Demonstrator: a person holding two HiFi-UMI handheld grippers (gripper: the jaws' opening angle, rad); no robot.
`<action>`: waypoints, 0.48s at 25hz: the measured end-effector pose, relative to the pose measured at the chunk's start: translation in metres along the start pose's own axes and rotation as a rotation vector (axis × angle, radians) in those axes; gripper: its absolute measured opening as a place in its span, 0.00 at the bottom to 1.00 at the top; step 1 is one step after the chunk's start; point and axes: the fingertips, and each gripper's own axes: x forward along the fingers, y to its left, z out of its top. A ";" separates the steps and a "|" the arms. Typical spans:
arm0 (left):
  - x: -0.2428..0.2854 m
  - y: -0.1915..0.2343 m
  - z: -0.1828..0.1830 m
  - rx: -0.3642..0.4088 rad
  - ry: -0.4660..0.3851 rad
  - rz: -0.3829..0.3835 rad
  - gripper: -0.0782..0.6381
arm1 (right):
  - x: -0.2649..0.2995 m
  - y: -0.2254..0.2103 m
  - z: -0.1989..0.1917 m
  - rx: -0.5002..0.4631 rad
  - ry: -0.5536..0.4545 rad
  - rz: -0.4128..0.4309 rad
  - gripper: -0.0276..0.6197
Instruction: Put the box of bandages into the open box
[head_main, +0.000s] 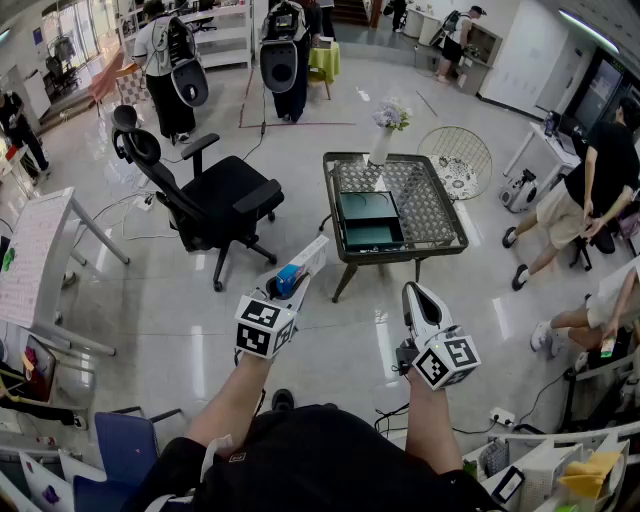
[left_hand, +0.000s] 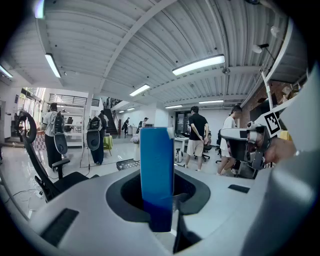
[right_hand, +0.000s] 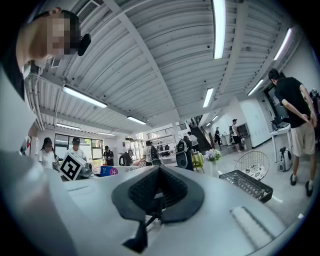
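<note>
Two tools hang on the near side of the bench (head_main: 447, 228), well apart from it. Of these, the left tool (head_main: 303, 264) pinches the blue bandage box (left_hand: 156, 172), which stands with its long axis upright between the jaws. Pressed together on nothing is the right tool (head_main: 420, 297). On the bench lies the open box (head_main: 368, 220), far and right of the held one, its long axis running near to far. The carry probably goes forward and rightward, then down.
</note>
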 end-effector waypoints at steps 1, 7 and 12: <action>0.001 0.000 0.001 -0.001 -0.003 0.003 0.23 | 0.000 -0.001 0.000 -0.001 0.001 0.002 0.05; 0.005 0.001 0.004 0.003 -0.006 0.010 0.23 | -0.004 -0.006 -0.003 0.006 0.004 -0.004 0.05; 0.006 -0.003 0.007 0.005 -0.012 0.009 0.23 | -0.017 -0.013 -0.002 0.012 -0.005 -0.024 0.05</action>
